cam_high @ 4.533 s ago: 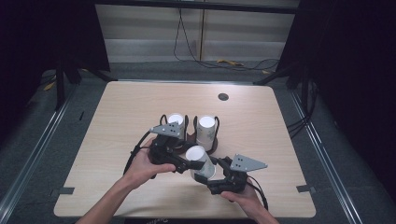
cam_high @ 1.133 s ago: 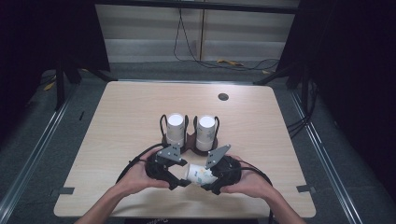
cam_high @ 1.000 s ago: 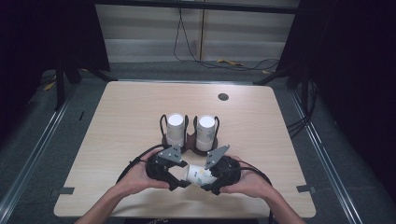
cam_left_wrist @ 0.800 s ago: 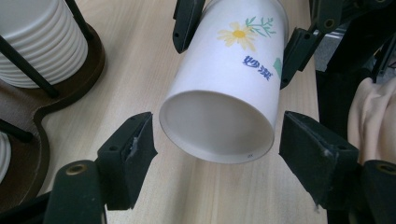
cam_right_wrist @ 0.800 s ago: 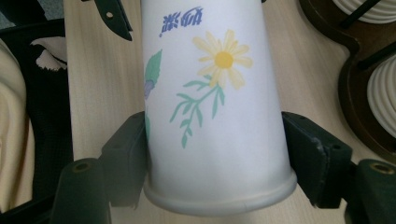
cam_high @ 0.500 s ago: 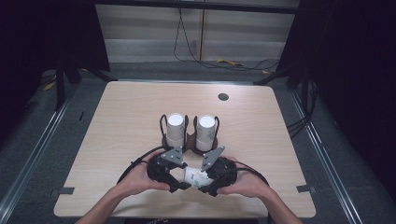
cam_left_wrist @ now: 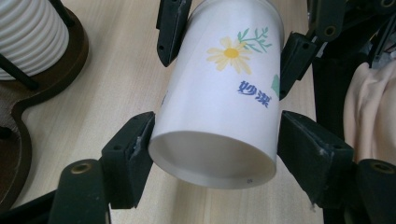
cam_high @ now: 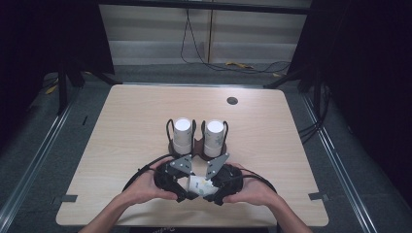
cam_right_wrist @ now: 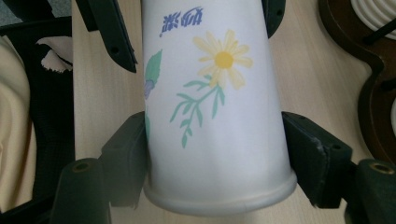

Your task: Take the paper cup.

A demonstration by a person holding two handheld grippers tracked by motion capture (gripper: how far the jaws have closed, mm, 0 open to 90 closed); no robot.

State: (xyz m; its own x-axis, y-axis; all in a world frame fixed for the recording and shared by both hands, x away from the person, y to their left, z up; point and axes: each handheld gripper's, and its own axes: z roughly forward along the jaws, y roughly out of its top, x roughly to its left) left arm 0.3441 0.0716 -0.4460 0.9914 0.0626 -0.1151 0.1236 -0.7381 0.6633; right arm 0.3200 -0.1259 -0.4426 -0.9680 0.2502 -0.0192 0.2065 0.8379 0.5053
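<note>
A white paper cup (cam_high: 198, 184) printed with a yellow daisy lies level just above the table's front, held from both ends. My left gripper (cam_high: 187, 192) has its jaws on either side of the cup's base end; they have just been closing, and the pads press on the cup (cam_left_wrist: 224, 93). My right gripper (cam_high: 209, 193) is shut on the rim end (cam_right_wrist: 215, 116). In the left gripper view my own gripper (cam_left_wrist: 215, 135) is near and the right gripper (cam_left_wrist: 231, 49) faces it. The right gripper view has its own gripper (cam_right_wrist: 212, 140) with the left gripper (cam_right_wrist: 191, 23) beyond.
A dark wooden holder (cam_high: 197, 148) stands just behind the grippers, with two upright stacks of white ribbed cups (cam_high: 183, 132) (cam_high: 214, 133). Its base (cam_left_wrist: 28, 102) (cam_right_wrist: 355, 70) lies close beside the held cup. A round dark grommet (cam_high: 232, 101) sits at the back right.
Since the oldest frame both grippers have come together at the table's front, with the cup between them. Over the last second they have edged slightly closer together.
</note>
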